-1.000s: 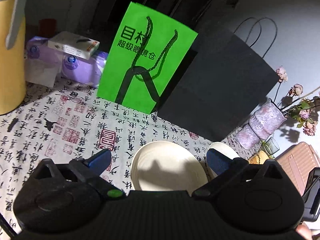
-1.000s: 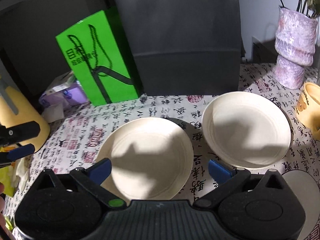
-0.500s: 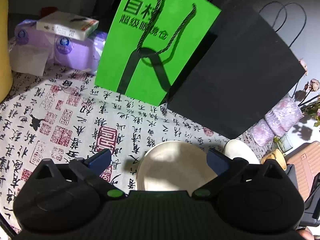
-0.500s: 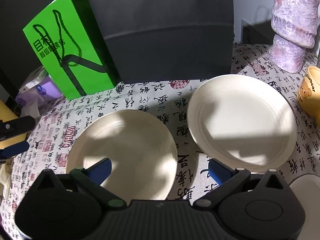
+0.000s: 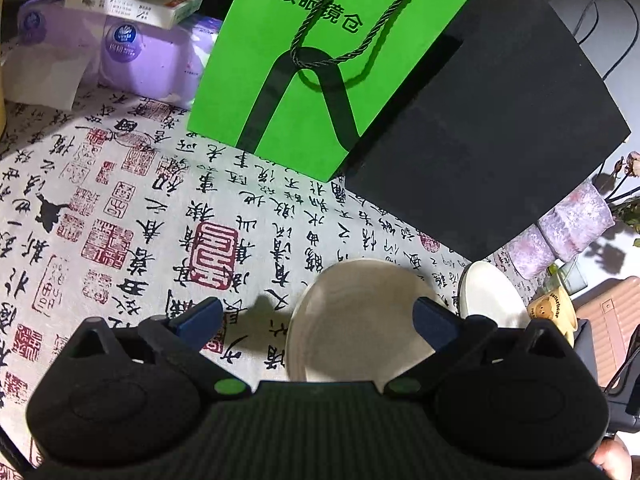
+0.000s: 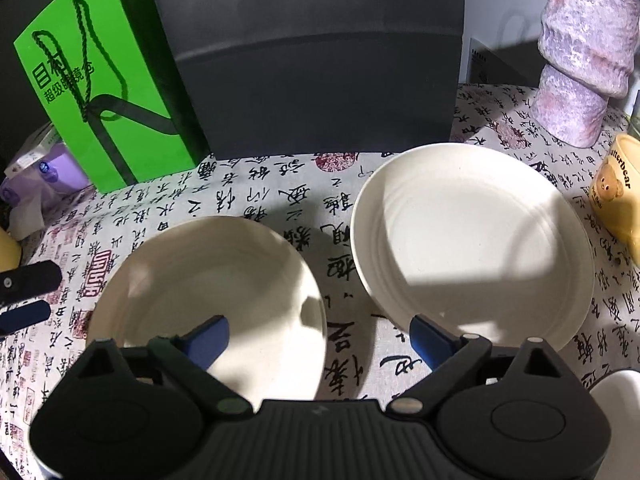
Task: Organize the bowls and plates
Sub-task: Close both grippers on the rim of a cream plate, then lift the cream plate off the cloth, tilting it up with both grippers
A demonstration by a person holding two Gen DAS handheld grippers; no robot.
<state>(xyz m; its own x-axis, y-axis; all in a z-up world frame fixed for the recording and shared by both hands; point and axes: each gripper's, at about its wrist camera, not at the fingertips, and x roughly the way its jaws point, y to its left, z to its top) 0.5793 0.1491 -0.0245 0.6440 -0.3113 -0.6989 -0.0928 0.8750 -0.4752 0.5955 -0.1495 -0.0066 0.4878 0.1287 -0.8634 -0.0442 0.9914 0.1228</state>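
Because the dishes are what the task turns on, these lines start at the fingers and work outward.

Right hand-held gripper (image 6: 320,340): its jaws stand wide and are closing, with nothing pressed by either pad; one blue pad hangs over the near plate, the other over the near rim of the far plate, and bare cloth lies below the gap.

Left hand-held gripper (image 5: 318,320): released, jaws spread, nothing held; one pad over the cloth, the other over the near plate's edge.

Near plate (image 6: 208,292): a cream, shallow dish lying flat on the bench, just beside the far plate but apart from it.

Far plate (image 6: 472,240): same make, flat on the cloth, lit by a hard patch of sun.

Handling: both look stiff, glazed and smooth, so probably slippery and liable to chip if knocked together; weight likely moderate.

Where to hold: the raised rim is the only purchase, one pad under the lip and one inside; a flat-lying rim may need tipping first.

Third white dish (image 6: 616,396): only its edge shows at the lower right corner; plate or bowl, I cannot tell.

Yellow bear mug (image 6: 618,188): near the far plate's right side, a likely snag when lifting.

Purple vase (image 6: 584,52): behind the mug, tall and tippable.

Black bag (image 6: 316,64) and green bag (image 6: 108,76): upright at the back, limiting reach.

Tissue packs (image 5: 132,52): far left.

Bench (image 5: 120,200): covered in calligraphy cloth, which may drag.
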